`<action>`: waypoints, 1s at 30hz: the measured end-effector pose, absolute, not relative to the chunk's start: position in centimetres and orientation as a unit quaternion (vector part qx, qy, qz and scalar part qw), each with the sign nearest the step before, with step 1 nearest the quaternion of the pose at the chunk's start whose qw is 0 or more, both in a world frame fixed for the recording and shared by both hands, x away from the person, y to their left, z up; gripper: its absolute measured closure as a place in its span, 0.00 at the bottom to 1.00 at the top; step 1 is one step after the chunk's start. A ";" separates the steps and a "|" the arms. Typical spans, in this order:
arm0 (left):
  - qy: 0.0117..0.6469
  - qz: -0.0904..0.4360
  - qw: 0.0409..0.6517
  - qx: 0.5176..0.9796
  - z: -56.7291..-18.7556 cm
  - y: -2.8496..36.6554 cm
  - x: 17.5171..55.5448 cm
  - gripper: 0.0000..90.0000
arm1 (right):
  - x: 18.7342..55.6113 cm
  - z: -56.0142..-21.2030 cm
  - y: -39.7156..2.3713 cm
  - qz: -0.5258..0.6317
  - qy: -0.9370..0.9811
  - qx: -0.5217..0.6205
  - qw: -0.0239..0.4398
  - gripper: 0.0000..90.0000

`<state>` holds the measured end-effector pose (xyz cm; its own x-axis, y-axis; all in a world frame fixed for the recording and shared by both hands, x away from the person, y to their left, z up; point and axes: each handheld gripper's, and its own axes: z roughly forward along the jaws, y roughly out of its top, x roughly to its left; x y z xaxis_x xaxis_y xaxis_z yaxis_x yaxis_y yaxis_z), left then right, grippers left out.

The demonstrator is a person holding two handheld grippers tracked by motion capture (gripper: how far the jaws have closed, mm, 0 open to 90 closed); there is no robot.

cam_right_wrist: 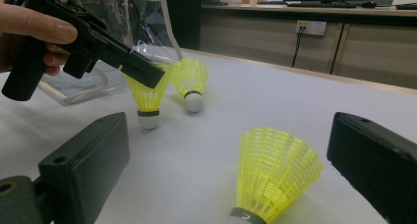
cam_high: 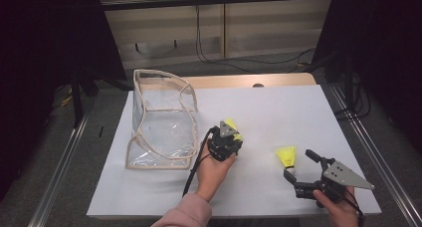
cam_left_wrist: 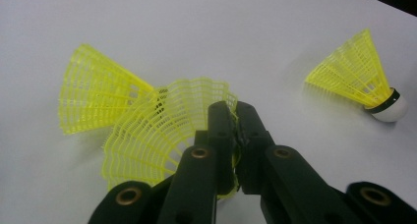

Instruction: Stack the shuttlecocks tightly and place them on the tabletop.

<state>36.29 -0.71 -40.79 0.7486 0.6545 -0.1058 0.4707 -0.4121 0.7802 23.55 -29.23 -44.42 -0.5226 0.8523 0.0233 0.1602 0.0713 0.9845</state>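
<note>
- Nearest the high camera, the right tongs (cam_high: pixel 298 166) sit at the bottom right of the white counter (cam_high: pixel 278 112), held in a hand whose fingers wrap the grip, with a grey three-cornered plate on top.
- Right tongs stand released: in the right gripper view the two black jaws are wide apart, one low at the left and one at the right edge, and neither touches anything.
- Between those jaws, a yellow shuttlecock (cam_right_wrist: pixel 273 177) stands on the counter with its skirt up and its dark band at the bottom edge of that view; in the high view it lies just ahead of the jaws.
- Left tongs (cam_left_wrist: pixel 235 117) are clenched on the rim of a second shuttlecock (cam_left_wrist: pixel 167 130); in the left gripper view the jaws press together with the yellow mesh skirt pinched and crumpled between them.
- In the right gripper view this gripped shuttlecock hangs cork down, its white tip at or just above the counter; contact cannot be told.
- A third shuttlecock (cam_left_wrist: pixel 96 89) lies just behind the gripped one, their skirts overlapping in the left gripper view.
- Left hand (cam_high: pixel 214 170) comes in from the bottom centre of the high view in a pink sleeve (cam_high: pixel 186 212), with a black cable trailing from the tongs.
- A clear plastic bag (cam_high: pixel 161 120) with beige trim stands open on the left part of the counter, near the left tongs but apart from them.
</note>
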 end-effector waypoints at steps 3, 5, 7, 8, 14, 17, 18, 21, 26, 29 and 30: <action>0.334 0.110 0.421 0.836 -40.9 -0.9 36.3 0.93 | 23.5 -44.4 -29.3 0.564 0.664 0.381 0.308 0.03; 0.335 0.112 0.428 0.832 -41.0 -1.2 36.3 0.92 | 23.5 -44.4 -29.3 0.564 0.665 0.381 0.308 0.03; 0.329 0.118 0.427 0.834 -41.0 -1.3 36.4 0.91 | 23.5 -44.4 -29.3 0.566 0.664 0.379 0.308 0.03; 0.330 0.119 0.423 0.836 -41.0 -1.3 36.4 0.91 | 23.5 -44.4 -29.3 0.565 0.665 0.380 0.308 0.03; 0.331 0.126 0.436 0.827 -41.3 -1.7 36.4 0.91 | 23.5 -44.4 -29.3 0.566 0.664 0.380 0.307 0.03; 0.328 0.127 0.436 0.829 -41.3 -1.8 36.5 0.91 | 23.5 -44.4 -29.3 0.565 0.665 0.381 0.307 0.03; 0.327 0.126 0.436 0.829 -41.3 -1.8 36.4 0.91 | 23.5 -44.4 -29.3 0.565 0.665 0.379 0.308 0.03; 0.323 0.121 0.433 0.833 -41.3 -1.9 36.5 0.92 | 23.5 -44.4 -29.3 0.565 0.665 0.380 0.308 0.03; 0.318 0.120 0.436 0.833 -41.3 -2.0 36.5 0.97 | 23.5 -44.4 -29.3 0.565 0.665 0.378 0.308 0.03; 0.319 0.121 0.439 0.831 -41.3 -2.1 36.4 0.97 | 23.5 -44.4 -29.4 0.564 0.666 0.378 0.309 0.03; 0.315 0.120 0.437 0.834 -41.2 -2.0 36.4 0.97 | 23.4 -44.4 -29.3 0.565 0.665 0.380 0.308 0.03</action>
<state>36.35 -2.02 -41.22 0.7733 0.6295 -0.0755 0.4205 -0.4201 0.8042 23.44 -29.35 -44.41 -0.5223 0.8526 0.0197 0.1569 0.0734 0.9849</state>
